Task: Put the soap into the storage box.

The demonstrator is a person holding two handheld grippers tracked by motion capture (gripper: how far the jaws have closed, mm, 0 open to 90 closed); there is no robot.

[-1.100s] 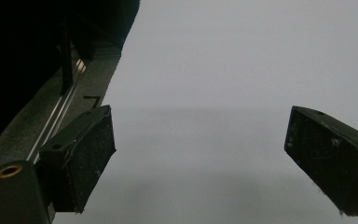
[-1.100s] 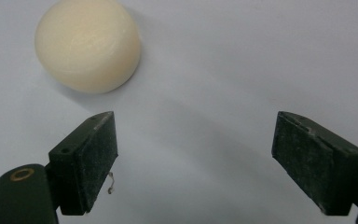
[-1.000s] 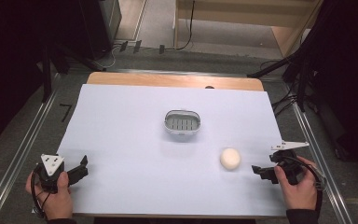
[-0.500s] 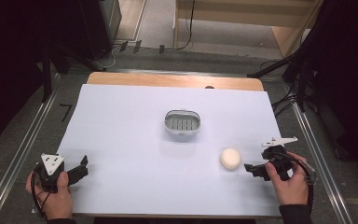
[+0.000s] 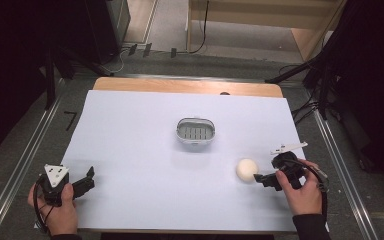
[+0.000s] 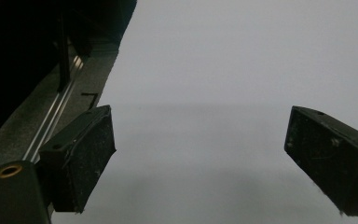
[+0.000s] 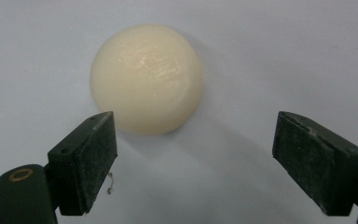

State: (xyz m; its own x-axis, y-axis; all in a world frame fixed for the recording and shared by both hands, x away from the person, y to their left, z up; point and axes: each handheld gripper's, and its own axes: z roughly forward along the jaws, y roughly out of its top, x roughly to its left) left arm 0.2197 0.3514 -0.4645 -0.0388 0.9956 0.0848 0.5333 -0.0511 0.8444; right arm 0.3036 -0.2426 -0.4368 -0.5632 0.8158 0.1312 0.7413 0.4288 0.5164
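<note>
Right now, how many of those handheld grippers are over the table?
2. The left gripper sits at the sheet's near left corner; the right gripper is near right, beside the cream ball.

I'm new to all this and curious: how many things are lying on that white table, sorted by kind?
Cream round soap-like lump: 1
Grey oval slotted dish: 1
Hand-held grippers: 2, the left gripper and the right gripper
Total: 4

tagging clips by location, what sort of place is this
Probably a lab or recording workshop, not a home: a table under a plain white sheet, metal rails along its sides, and cables on the floor behind.
</note>
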